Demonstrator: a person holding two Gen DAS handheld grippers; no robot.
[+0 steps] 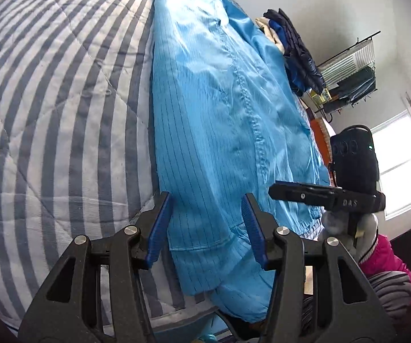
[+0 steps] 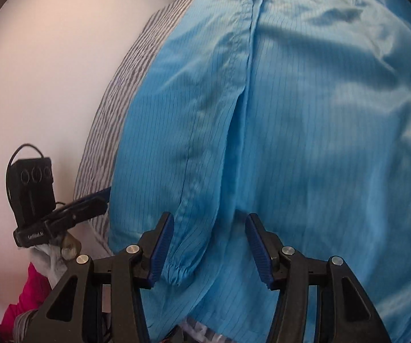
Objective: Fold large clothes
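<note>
A shiny light-blue pinstriped coat (image 1: pixel 205 114) lies spread flat on a grey-and-white striped quilt (image 1: pixel 48 100). Its front placket (image 1: pixel 248 108) runs lengthwise down the middle. My left gripper (image 1: pixel 207 200) hovers open over the coat's near hem, nothing pinched between its blue pads. My right gripper (image 2: pixel 210 220) is also open, above the coat (image 2: pixel 319 143), with a sleeve folded across the body; the gathered cuff (image 2: pixel 177 271) lies just below its left pad. Each gripper shows in the other's view: the right gripper (image 1: pixel 279 193) at the coat's right edge, the left gripper (image 2: pixel 102 197) at its left edge.
A stack of folded dark-blue and cream clothes (image 1: pixel 288 45) sits at the far right of the bed. A wire rack (image 1: pixel 351 68) hangs on the wall beside a bright window (image 1: pixel 402 165). A person's pink sleeve (image 1: pixel 388 257) and gloved hand are close by.
</note>
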